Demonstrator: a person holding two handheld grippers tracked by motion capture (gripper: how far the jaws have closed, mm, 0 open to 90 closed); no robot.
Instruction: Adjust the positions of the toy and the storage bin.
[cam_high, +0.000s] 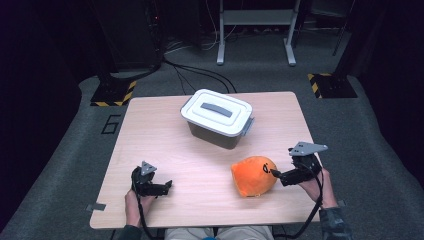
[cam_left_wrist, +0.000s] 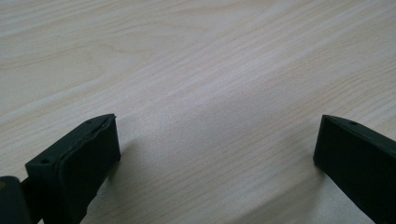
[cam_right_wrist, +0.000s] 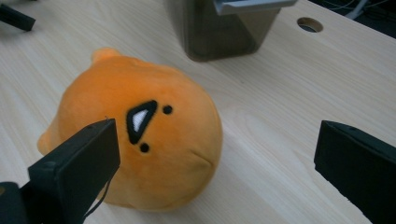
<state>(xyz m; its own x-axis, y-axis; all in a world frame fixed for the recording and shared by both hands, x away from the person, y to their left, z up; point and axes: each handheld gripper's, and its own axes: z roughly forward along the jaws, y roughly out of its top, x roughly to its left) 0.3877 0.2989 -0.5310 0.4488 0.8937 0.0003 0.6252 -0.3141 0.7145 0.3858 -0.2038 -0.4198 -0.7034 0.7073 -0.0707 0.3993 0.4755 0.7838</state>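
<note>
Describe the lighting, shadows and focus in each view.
High view: table lit, surrounding floor dark. Left gripper view: sharp wood grain, soft shadow beside one jaw of the left gripper. Right gripper view: orange plush toy sharp, right gripper jaws slightly blurred.

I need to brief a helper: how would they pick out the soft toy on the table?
On the wooden table, look nearer the person than the lidded box, beside the right gripper. The plush toy is round, bright orange, with a small stitched black face.
</note>
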